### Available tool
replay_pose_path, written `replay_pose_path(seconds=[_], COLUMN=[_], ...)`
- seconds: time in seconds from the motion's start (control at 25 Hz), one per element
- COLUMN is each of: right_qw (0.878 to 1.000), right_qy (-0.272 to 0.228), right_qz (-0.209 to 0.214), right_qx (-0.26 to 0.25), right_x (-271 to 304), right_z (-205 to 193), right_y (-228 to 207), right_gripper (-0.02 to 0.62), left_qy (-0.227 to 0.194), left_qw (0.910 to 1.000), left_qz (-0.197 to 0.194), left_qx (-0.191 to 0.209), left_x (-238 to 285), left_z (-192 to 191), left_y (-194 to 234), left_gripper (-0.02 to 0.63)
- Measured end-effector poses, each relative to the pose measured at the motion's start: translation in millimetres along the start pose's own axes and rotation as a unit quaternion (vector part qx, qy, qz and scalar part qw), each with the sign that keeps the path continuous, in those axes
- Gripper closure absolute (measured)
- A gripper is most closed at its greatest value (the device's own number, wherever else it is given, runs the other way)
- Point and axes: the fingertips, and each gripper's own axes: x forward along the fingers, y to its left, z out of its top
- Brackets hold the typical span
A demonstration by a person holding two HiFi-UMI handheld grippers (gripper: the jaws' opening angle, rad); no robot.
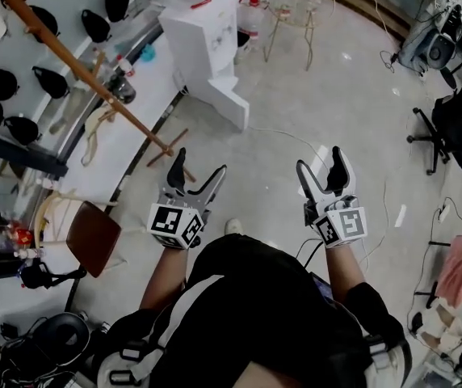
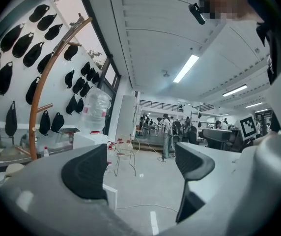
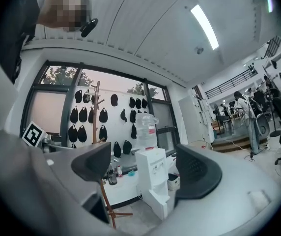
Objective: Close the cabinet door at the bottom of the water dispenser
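Note:
The white water dispenser [image 1: 203,43] stands far ahead by the window ledge, a clear bottle [image 3: 145,130] on top. Its bottom cabinet door [image 1: 228,103] hangs open, swung out toward the floor space. In the right gripper view the dispenser [image 3: 153,173] shows between the jaws at a distance, with the open door [image 3: 161,203] low down. My left gripper [image 1: 199,166] and right gripper [image 1: 321,162] are held side by side in front of the person, both open and empty. The left gripper [image 2: 140,166] looks past the dispenser's side [image 2: 92,137]; the right gripper [image 3: 143,166] faces it.
A wooden coat rack [image 1: 77,71] leans across the left, its feet [image 1: 170,145] near my left gripper. A brown chair seat [image 1: 94,237] sits at the left, a wire stool [image 1: 291,14] beyond the dispenser, office chairs [image 1: 449,128] at the right. A cable [image 1: 283,134] lies on the floor.

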Motion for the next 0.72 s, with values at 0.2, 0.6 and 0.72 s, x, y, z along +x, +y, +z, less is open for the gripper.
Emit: replay_pose_path(seconds=[0.2, 0.6, 0.72], right_qw=[1.000, 0.999, 0.999], right_qy=[0.002, 0.026, 0.026], right_qz=[-0.012, -0.022, -0.023], right_qx=[0.002, 0.007, 0.008], right_x=[24.2, 55.6, 66.0], right_z=[-5.9, -23.5, -26.6], right_y=[7.1, -0.5, -14.1], right_gripper=[0.202, 0.202, 0.205], left_qy=[-0.006, 0.019, 0.020], left_qw=[0.9997, 0.9992, 0.9993], left_qz=[-0.023, -0.030, -0.029], left_qx=[0.002, -0.020, -0.016], left_x=[12.8, 48.5, 65.5], left_z=[5.8, -9.4, -9.9], left_y=[22.4, 50.9, 56.0], left_gripper=[0.178, 0.178, 0.178])
